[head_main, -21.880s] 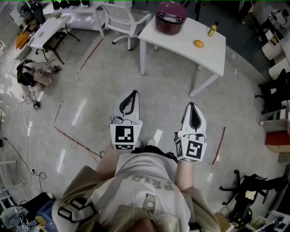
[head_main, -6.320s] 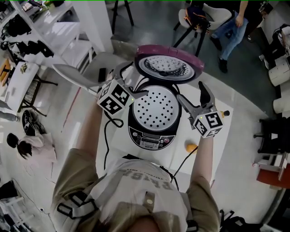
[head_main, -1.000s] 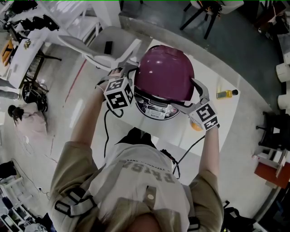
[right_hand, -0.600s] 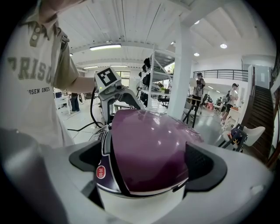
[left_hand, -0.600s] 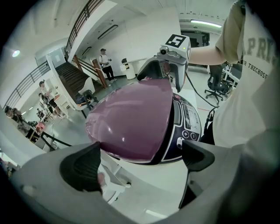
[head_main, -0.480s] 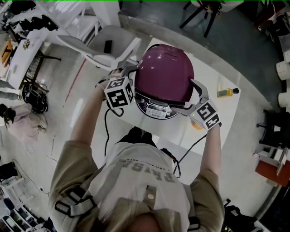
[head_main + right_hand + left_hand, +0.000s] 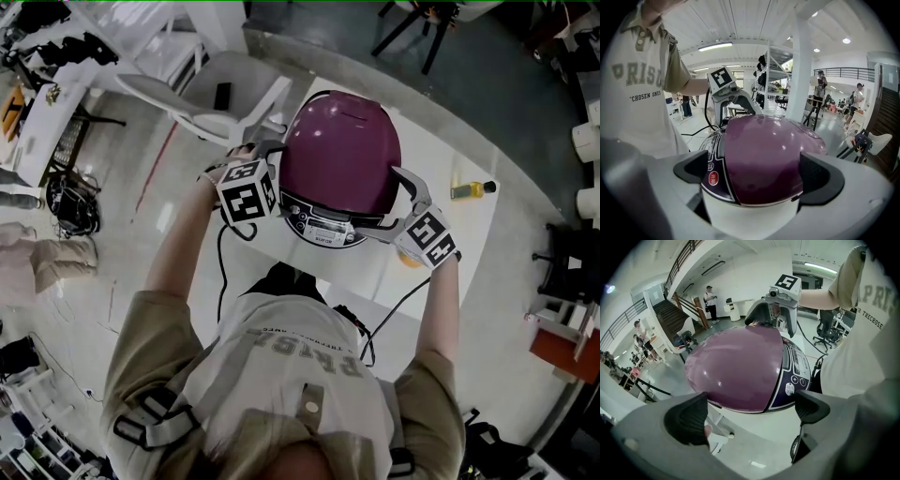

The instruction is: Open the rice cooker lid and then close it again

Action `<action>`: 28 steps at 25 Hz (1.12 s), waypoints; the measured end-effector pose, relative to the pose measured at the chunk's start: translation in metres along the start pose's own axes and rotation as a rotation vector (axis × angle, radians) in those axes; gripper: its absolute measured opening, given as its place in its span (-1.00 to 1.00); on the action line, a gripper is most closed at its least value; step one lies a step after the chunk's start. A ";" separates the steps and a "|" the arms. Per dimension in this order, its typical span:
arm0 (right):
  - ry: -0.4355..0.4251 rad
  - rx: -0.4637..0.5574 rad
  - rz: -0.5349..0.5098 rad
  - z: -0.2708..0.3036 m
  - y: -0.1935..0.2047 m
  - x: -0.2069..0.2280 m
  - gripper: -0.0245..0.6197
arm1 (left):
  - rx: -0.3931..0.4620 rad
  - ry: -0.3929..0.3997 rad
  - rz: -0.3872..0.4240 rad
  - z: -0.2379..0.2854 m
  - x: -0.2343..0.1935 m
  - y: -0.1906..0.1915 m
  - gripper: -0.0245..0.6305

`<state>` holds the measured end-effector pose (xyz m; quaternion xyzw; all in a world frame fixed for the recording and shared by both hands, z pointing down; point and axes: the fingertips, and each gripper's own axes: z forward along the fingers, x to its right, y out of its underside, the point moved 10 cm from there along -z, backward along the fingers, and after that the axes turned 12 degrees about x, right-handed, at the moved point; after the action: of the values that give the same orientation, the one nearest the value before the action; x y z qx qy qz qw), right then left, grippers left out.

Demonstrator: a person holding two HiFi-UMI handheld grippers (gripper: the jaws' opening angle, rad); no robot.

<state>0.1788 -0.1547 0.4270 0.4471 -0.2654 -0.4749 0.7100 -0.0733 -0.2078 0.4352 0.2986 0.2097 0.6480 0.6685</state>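
Observation:
The rice cooker [image 7: 339, 155] stands on the white table [image 7: 441, 272] with its purple domed lid [image 7: 740, 371] down over the white body [image 7: 745, 211]. Its control panel [image 7: 323, 225] faces me. My left gripper [image 7: 278, 173] is open at the cooker's left side, its dark pads [image 7: 689, 418] apart from the lid. My right gripper [image 7: 392, 204] is at the cooker's right side. Its jaws have just been opening and stand wide. The lid's flank [image 7: 764, 154] shows between them, and the pads [image 7: 820, 176] are off it.
A yellow bottle [image 7: 472, 190] lies on the table to the right. An orange [image 7: 410, 261] is half hidden behind my right gripper. The cooker's black cable [image 7: 225, 253] hangs off the table's near left edge. A white chair [image 7: 202, 94] stands beyond, at the left.
The lid stays down throughout. The right gripper's jaws have spread slightly wider beside the cooker. Both hands have barely shifted.

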 end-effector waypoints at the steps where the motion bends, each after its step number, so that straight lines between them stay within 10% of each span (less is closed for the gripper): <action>1: -0.003 0.000 0.002 0.001 0.000 0.000 0.88 | -0.001 0.005 -0.002 0.000 0.000 0.000 0.88; 28: -0.083 -0.037 -0.005 0.004 0.002 0.000 0.88 | -0.074 0.103 0.039 0.004 -0.005 0.005 0.88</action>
<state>0.1763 -0.1564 0.4309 0.4144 -0.2847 -0.4998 0.7053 -0.0745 -0.2133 0.4411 0.2442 0.2139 0.6826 0.6547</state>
